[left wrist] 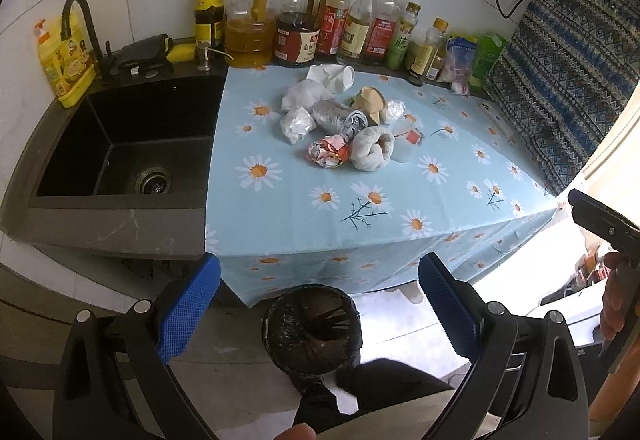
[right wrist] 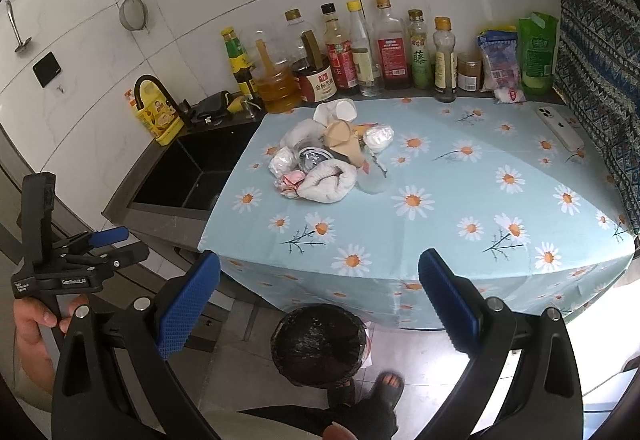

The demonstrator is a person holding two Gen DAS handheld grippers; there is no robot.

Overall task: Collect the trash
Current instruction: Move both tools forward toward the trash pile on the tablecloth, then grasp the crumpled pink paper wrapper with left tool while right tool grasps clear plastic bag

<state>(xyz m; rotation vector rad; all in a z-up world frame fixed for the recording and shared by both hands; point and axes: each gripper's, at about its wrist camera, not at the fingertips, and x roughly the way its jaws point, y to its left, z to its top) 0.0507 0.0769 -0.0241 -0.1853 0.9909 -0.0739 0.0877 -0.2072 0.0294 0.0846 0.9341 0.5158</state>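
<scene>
A pile of trash (left wrist: 344, 122) lies on the daisy-print tablecloth (left wrist: 360, 208): crumpled white paper, a foil roll, a brown paper cup, a red wrapper, a white paper cup. The pile also shows in the right wrist view (right wrist: 328, 156). A bin lined with a black bag (left wrist: 314, 332) stands on the floor below the table's front edge; it also shows in the right wrist view (right wrist: 318, 346). My left gripper (left wrist: 320, 304) is open and empty above the bin. My right gripper (right wrist: 320, 296) is open and empty, held back from the table.
A black sink (left wrist: 128, 144) with a tap sits left of the table. Several sauce and oil bottles (left wrist: 320, 24) line the back wall. A white phone (right wrist: 560, 128) lies at the table's right. A patterned cloth (left wrist: 568, 72) hangs on the right.
</scene>
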